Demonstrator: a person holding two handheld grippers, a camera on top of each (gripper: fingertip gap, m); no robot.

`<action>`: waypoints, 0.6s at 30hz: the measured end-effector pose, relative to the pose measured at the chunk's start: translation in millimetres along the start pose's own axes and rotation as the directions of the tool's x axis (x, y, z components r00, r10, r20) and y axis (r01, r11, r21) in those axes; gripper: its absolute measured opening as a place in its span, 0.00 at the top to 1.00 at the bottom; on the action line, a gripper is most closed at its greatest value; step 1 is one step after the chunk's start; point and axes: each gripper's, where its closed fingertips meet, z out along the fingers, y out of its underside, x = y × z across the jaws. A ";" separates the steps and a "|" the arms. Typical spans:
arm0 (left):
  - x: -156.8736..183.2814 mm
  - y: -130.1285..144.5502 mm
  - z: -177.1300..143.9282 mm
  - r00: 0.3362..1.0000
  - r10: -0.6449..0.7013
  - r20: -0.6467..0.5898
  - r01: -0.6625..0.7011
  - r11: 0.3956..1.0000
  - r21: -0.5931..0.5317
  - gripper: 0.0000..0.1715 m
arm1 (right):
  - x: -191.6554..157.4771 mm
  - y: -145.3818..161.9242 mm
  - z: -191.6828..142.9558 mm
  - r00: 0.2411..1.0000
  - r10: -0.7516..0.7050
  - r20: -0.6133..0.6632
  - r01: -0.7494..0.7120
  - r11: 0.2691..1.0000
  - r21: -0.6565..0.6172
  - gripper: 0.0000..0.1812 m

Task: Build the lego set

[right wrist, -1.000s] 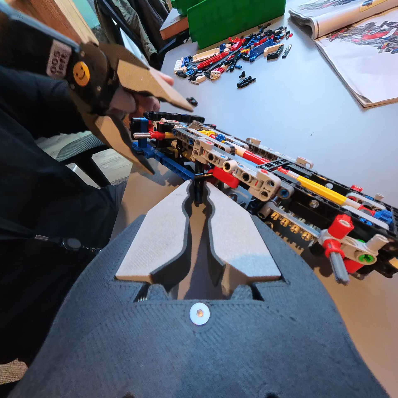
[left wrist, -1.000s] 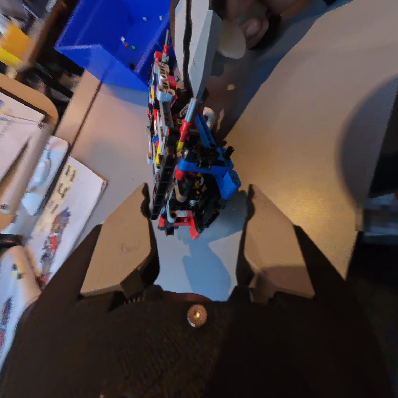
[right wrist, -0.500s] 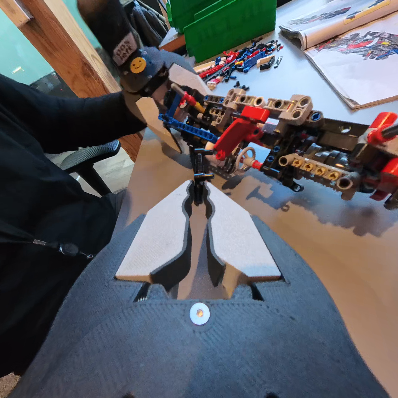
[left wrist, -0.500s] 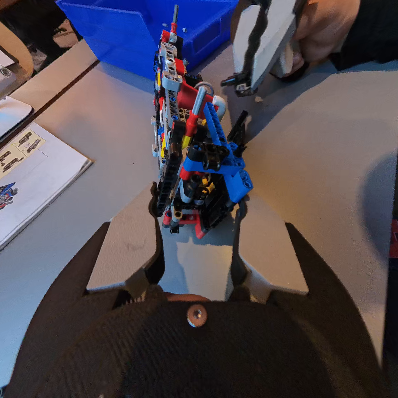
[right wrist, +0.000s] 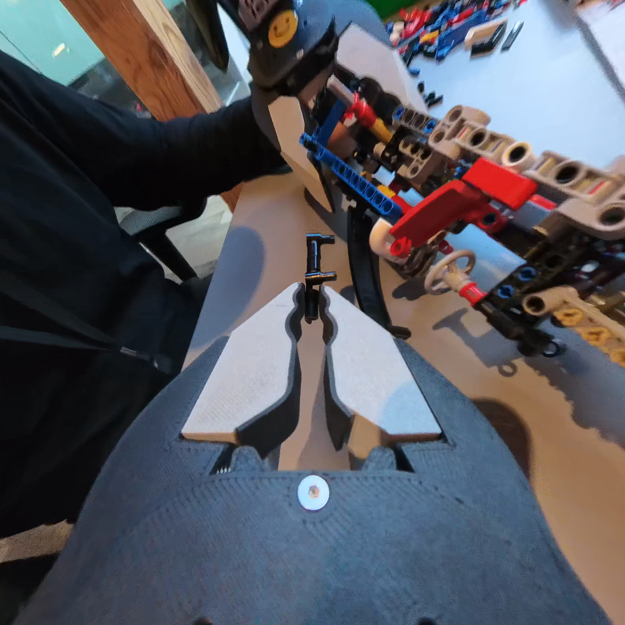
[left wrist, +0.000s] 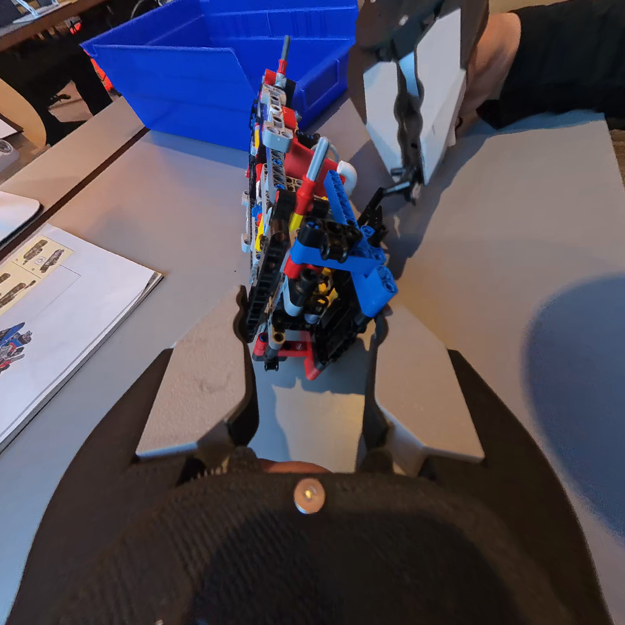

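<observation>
Underneath everything I see a plain grey table [left wrist: 507, 236], warm light washing over it in patches and my grippers' shadows lying on it. At nine o'clock in the left wrist view an open instruction booklet [left wrist: 67, 304] lies flat; at eleven o'clock in the right wrist view a wooden post [right wrist: 142, 57] rises in front of a pale glass pane.

At twelve o'clock in the left view a blue bin [left wrist: 189, 77] stands on the table; what it holds I cannot tell. Loose bricks [right wrist: 449, 30] lie scattered on the tabletop at one o'clock in the right view.

My left gripper [left wrist: 311, 321] is clamped on the near end of the long lego model [left wrist: 304, 236], which is raised off the table and runs away toward twelve o'clock. My right gripper [right wrist: 311, 294] pinches a small black connector piece [right wrist: 316, 263] at its tips, just beside the model's side, at about two o'clock from it in the left view, not touching.
</observation>
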 end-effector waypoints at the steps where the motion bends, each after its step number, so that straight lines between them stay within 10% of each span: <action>1: 0.5 0.1 -0.2 1.000 0.005 0.000 -0.005 1.000 0.001 0.58 | -1.1 5.1 4.1 1.000 0.009 0.008 -0.009 0.999 -0.034 0.98; 18: -1.3 0.2 0.6 1.000 -0.006 0.007 0.006 1.000 -0.002 0.58 | -4.7 47.8 10.5 0.989 0.103 -0.110 -0.133 0.939 -0.317 0.87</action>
